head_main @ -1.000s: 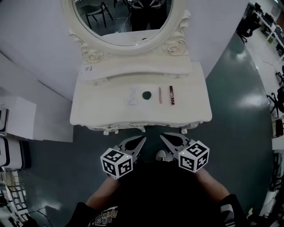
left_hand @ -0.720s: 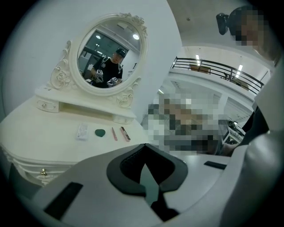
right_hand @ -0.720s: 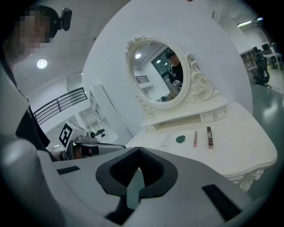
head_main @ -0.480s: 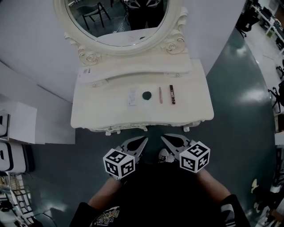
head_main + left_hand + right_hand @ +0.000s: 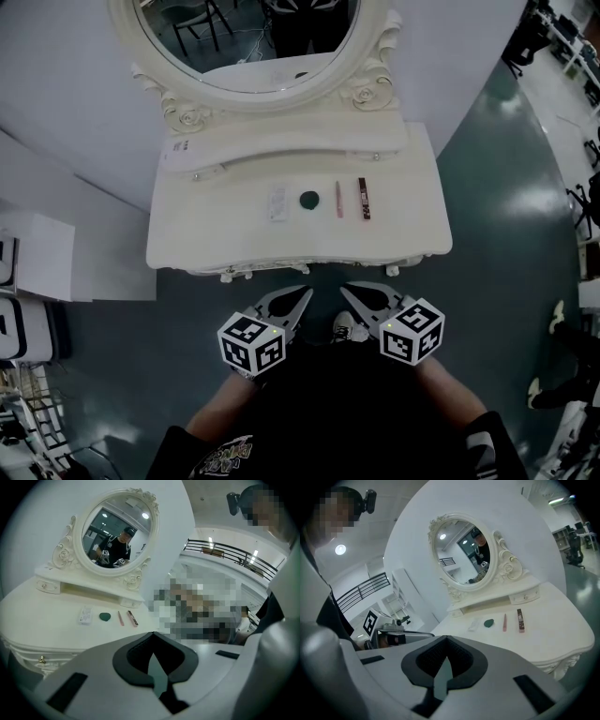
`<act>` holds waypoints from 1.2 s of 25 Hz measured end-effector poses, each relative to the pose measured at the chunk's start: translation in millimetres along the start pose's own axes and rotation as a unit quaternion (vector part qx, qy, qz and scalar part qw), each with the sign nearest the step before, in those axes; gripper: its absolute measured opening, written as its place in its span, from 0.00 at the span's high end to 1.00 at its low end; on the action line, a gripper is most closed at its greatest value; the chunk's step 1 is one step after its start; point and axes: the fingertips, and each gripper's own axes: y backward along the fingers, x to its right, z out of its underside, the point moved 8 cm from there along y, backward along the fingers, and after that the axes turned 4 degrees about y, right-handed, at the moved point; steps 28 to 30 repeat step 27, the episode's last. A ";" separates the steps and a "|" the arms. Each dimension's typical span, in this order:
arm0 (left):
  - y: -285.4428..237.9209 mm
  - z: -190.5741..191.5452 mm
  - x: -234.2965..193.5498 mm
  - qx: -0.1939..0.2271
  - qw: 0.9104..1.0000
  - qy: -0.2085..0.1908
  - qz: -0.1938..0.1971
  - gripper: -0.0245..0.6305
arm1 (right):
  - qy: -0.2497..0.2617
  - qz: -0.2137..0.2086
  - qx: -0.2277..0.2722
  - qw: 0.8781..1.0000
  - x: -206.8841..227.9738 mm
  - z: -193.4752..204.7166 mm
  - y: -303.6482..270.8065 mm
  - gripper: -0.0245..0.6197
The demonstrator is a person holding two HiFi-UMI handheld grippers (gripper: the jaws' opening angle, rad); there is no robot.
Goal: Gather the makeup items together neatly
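Makeup items point(image 5: 309, 200), seemingly light and apt to skid, lay in a row on the surface point(image 5: 206, 239), best pinched across their middles, while the left claw point(image 5: 302, 294) and right claw point(image 5: 345, 291) hung closed, empty, well short.

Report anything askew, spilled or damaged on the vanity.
Nothing stands out. On the vanity, a white packet, green disc, pink stick and dark tube lie in one row, apart, with nothing spilled.
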 end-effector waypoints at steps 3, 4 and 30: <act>-3.6 -0.7 -0.9 -0.001 1.000 -0.001 -0.001 0.95 | 0.003 -0.002 -0.003 1.000 3.0 -1.0 -2.1 0.92; -4.7 -0.9 -1.2 -0.001 1.000 -0.001 -0.001 0.95 | 0.004 -0.002 -0.004 1.000 4.0 -1.1 -2.6 0.92; -17.7 0.2 5.0 -0.012 1.000 -0.004 0.004 0.95 | -0.005 0.004 -0.006 1.000 15.2 2.7 6.5 0.92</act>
